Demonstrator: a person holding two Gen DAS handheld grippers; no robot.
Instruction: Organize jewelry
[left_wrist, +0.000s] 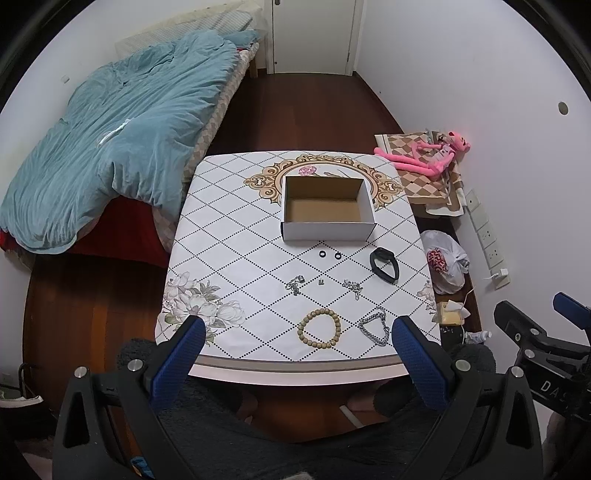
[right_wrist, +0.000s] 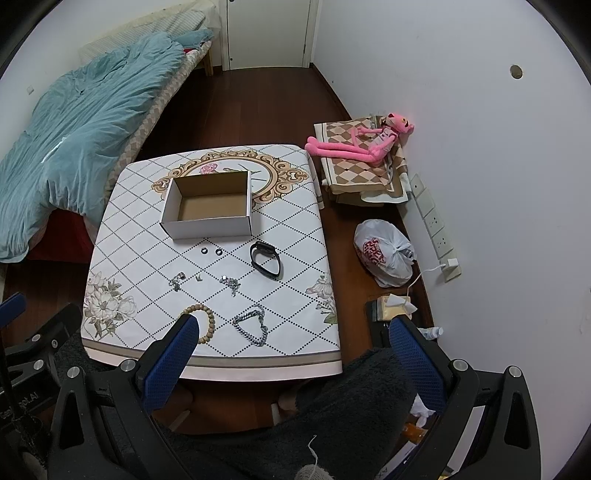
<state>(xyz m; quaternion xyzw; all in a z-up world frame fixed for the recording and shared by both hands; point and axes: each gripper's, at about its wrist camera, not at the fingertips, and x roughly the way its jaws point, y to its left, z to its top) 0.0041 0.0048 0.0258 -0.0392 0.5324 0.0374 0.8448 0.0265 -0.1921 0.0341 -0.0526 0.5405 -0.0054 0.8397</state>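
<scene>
Both the left gripper (left_wrist: 299, 332) and the right gripper (right_wrist: 293, 332) are spread wide and hold nothing, hanging at the table's (left_wrist: 236, 258) near edge. The open box (left_wrist: 327, 206) sits mid-table, its long axis running left-right. In front of it lie two rings (left_wrist: 329, 255), a black band (left_wrist: 384, 265) angled toward the far left, small chains (left_wrist: 295, 285), a bead bracelet (left_wrist: 320, 328) and a silver chain (left_wrist: 375, 328)
</scene>
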